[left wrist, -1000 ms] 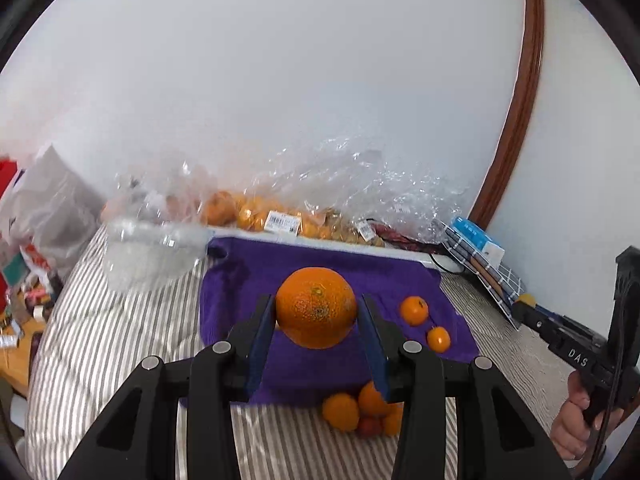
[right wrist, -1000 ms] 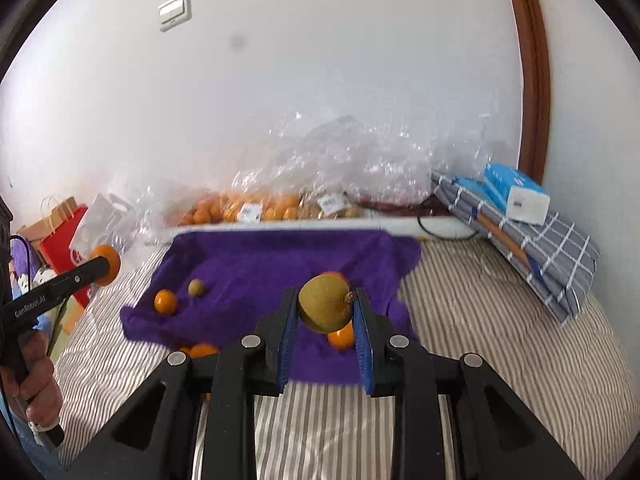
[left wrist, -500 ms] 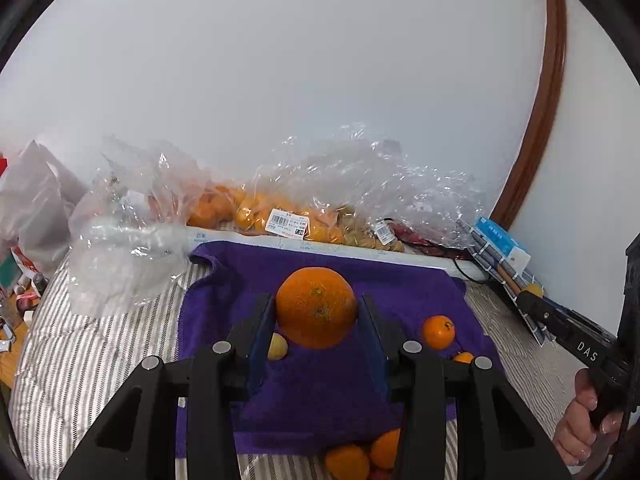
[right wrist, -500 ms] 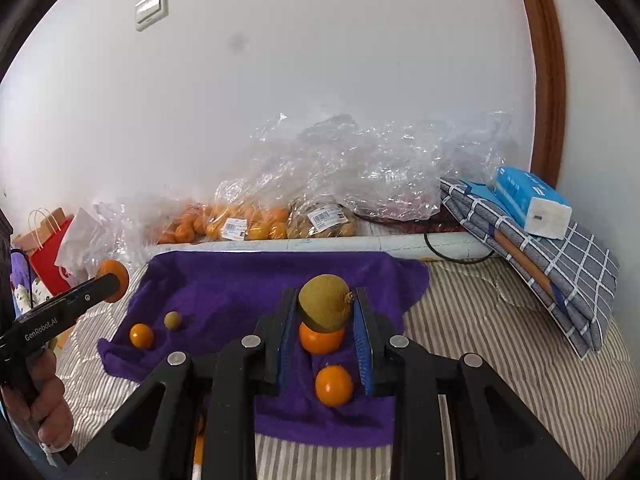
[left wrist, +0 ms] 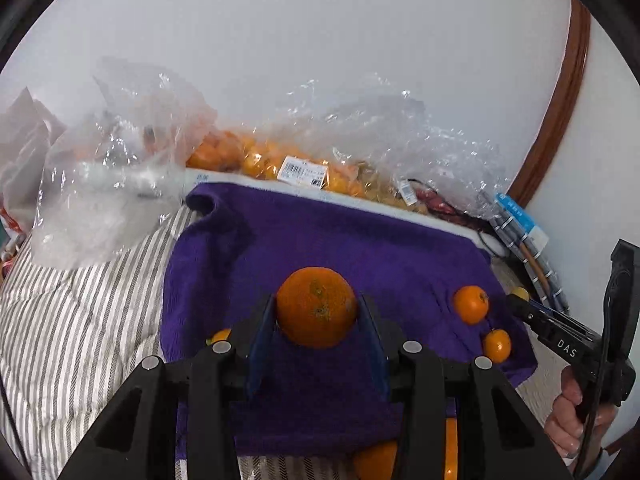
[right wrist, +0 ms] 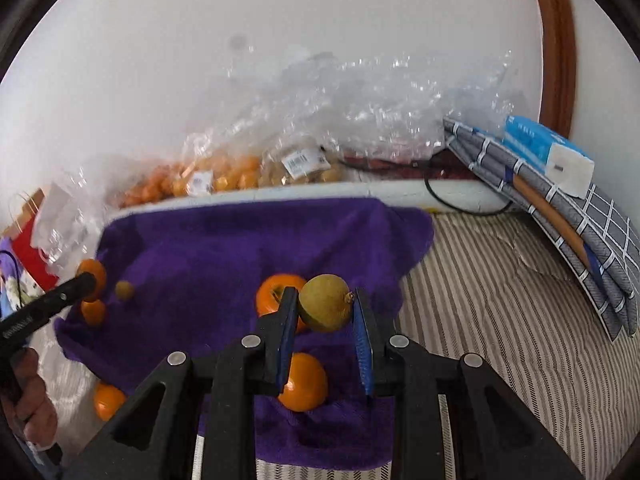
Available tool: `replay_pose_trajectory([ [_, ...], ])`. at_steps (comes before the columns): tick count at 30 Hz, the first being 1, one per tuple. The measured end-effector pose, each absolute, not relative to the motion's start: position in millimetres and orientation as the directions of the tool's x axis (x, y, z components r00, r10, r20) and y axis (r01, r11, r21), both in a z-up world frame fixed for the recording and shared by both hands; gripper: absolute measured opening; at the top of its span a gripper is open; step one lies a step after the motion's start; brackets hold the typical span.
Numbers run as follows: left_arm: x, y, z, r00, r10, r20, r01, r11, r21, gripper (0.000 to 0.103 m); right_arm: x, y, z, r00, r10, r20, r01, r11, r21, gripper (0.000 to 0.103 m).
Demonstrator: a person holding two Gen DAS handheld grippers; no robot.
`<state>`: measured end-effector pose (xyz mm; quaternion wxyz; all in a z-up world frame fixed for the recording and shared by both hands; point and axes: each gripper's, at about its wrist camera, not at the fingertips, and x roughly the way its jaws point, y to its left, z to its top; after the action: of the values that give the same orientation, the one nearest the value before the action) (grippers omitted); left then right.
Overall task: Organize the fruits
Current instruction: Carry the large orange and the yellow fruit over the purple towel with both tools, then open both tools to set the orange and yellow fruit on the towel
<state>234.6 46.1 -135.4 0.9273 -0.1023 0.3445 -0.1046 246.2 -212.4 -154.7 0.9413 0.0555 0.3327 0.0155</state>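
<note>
Fruits lie scattered on a purple towel [left wrist: 360, 248] spread over a striped bed [left wrist: 80, 320], with bagged fruit in clear plastic bags [left wrist: 320, 168] along the wall behind.

Left side: the left tool [left wrist: 316, 316] is closed on a large orange [left wrist: 316, 312], its blue pads pressing both flanks, the fruit held clear above the towel. A small orange fruit [left wrist: 219, 336] shows just beside the left finger. In the right wrist view, a small brownish fruit [right wrist: 124, 290] and a small orange [right wrist: 93, 312] lie at the towel's left edge.

Centre: two oranges rest on the towel beneath the right tool, one [right wrist: 276, 294] behind the left finger and one [right wrist: 304, 382] nearer the camera.

Right side: the right tool [right wrist: 326, 312] is closed on a greenish-brown round fruit [right wrist: 326, 308], gripped at mid-height with its stem end touching the right pad. A folded checked cloth [right wrist: 580, 232] with a blue box [right wrist: 548, 152] lies at the far right.

Procedure, as judged from the layout: the step in hand appears to be carrying each held fruit to its own kind.
1. Lower each fruit until it touches the towel before opening; round fruit rolls if dropped.
2. Set the large orange beside the loose oranges, not on top of them.
3. Set the greenish-brown fruit near the small brownish one.
4. Open the fingers slowly and withdraw straight back to avoid nudging neighbours.
</note>
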Motion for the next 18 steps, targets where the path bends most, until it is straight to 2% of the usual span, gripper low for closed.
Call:
replay_pose_trajectory([
  [12, 236, 35, -149, 0.700, -0.263, -0.664, 0.127, 0.961, -0.246, 0.040, 257, -214, -173, 0.730, 0.048, -0.682, 0.035, 0.994, 0.107, 0.027],
  [18, 237, 32, -152, 0.696, -0.248, -0.674, 0.128, 0.966, -0.224, 0.040, 255, -209, -175, 0.736, 0.033, -0.677, 0.033, 0.996, 0.084, 0.028],
])
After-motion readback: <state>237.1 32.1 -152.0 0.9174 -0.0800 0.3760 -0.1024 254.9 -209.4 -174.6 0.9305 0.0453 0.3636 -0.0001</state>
